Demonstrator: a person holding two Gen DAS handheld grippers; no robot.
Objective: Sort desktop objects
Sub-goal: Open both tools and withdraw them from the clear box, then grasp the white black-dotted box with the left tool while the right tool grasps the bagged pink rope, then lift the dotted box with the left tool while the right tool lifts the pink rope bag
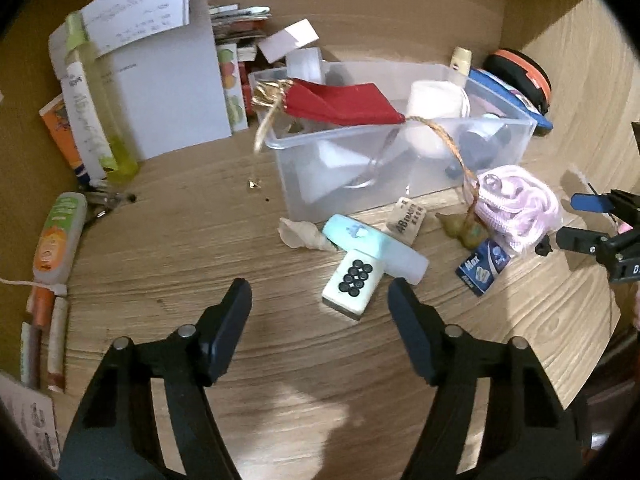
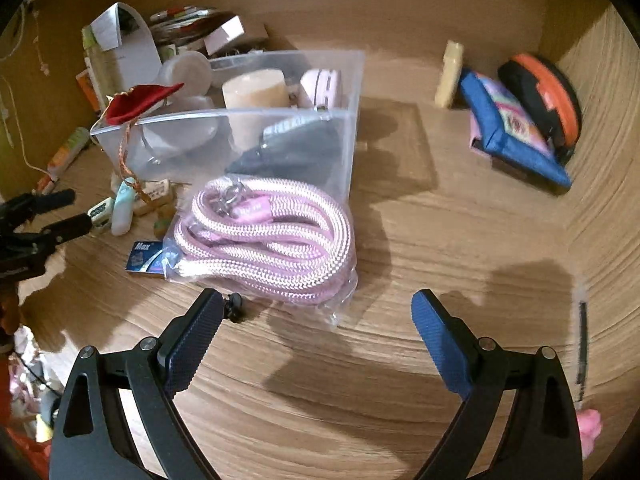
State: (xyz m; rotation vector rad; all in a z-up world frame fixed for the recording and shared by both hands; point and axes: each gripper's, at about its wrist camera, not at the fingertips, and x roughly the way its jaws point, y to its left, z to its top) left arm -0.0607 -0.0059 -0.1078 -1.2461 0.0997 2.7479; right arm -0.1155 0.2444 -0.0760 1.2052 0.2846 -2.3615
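My right gripper (image 2: pixel 316 316) is spread and empty with the bagged pink rope (image 2: pixel 272 240) just ahead between the fingers, long axis across them, beside the clear bin (image 2: pixel 352 120); left gripper (image 1: pixel 320 308), also spread, is farther away.

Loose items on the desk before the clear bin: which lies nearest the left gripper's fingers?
The mahjong tile with black dots; it lies just ahead of the open fingers.

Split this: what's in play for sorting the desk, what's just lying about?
In play: clear bin, bagged pink rope, mahjong tile, blue Max box, left gripper, right gripper.
Lying about: papers, orange-black case.
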